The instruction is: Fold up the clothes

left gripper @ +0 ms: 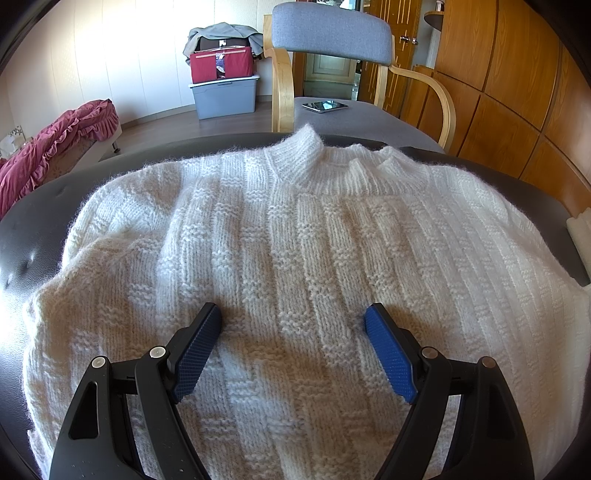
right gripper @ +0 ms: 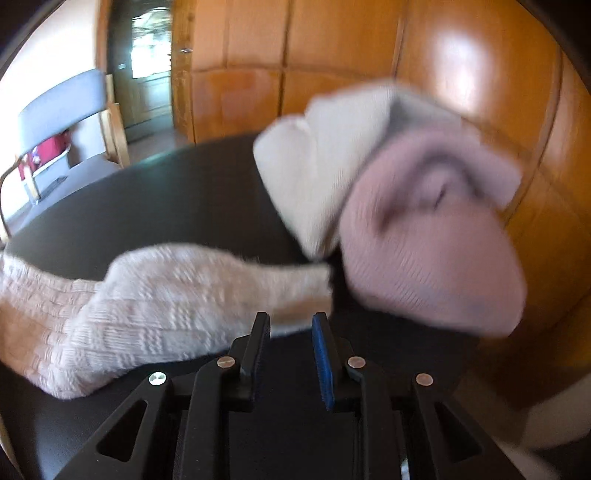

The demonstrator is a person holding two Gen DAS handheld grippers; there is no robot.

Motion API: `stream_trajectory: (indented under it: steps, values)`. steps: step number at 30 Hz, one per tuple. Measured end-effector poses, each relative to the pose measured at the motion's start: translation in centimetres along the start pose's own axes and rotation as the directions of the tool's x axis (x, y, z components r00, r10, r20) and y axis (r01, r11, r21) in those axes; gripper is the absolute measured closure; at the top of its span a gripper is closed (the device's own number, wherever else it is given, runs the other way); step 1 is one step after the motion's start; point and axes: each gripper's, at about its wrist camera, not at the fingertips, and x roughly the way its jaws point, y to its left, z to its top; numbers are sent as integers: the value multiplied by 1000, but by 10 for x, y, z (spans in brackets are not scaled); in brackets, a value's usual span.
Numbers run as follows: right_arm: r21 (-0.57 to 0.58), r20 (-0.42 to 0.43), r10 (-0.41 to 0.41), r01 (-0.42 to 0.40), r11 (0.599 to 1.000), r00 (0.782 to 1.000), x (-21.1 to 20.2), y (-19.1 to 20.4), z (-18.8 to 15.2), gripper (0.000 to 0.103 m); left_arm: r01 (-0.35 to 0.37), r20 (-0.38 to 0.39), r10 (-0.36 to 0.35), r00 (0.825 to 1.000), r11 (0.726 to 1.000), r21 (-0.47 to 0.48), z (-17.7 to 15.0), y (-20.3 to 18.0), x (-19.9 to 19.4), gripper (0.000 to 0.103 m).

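A white knit sweater point(left gripper: 295, 251) lies flat on the dark table point(left gripper: 33, 236), collar at the far side. My left gripper point(left gripper: 293, 317) hovers low over the sweater's middle with its jaws wide open and nothing between them. In the right wrist view, one sleeve of the sweater point(right gripper: 155, 302) lies across the table, its cuff end just in front of my right gripper point(right gripper: 290, 325). The right jaws stand partly open with a narrow gap, and nothing is held between them. The right view is blurred by motion.
Folded clothes, one white point(right gripper: 325, 166) and one pale pink point(right gripper: 436, 251), sit at the table's right side. A grey chair point(left gripper: 332, 33) with a phone point(left gripper: 325, 106) on its seat stands beyond the table. Wooden cabinets point(left gripper: 498, 81) stand to the right, a storage bin point(left gripper: 225, 96) behind.
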Motion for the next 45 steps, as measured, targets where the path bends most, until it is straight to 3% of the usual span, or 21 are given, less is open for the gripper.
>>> stream_trajectory:
  steps: [6,11,14,18,24,32,36,38,42,45]
  values:
    - [144,-32,137,-131,981,990,24,4,-4,77,0,0,0,1000,1000,0,0,0,0,20]
    - [124,-6,200,-197,972,980,28,37,9,76,0,0,0,1000,1000,0,0,-1,0,20]
    - [116,18,194,-194,974,981,20,61,14,76,-1,0,1,1000,1000,0,0,-1,0,19]
    - [-2,110,160,-161,987,981,0,92,17,75,-1,0,1,1000,1000,0,0,-2,1,19]
    - [-119,-54,217,-222,968,975,48,131,20,74,1,0,-1,1000,1000,-1,0,-2,1,19]
    - [-58,-39,216,-218,974,976,54,121,51,72,1,0,-1,1000,1000,1,0,-1,1,19]
    - [-163,-145,183,-206,965,972,91,139,57,72,3,0,-3,1000,1000,0,1,-1,1,19]
    - [-201,-112,140,-160,966,984,95,139,58,72,3,0,-3,1000,1000,0,1,-1,1,19]
    - [-129,-92,15,-26,991,996,107,114,66,72,3,0,-3,1000,1000,1,0,-1,1,19]
    - [-70,-67,-118,113,991,991,113,89,68,68,2,0,-2,1000,1000,1,0,-2,1,19]
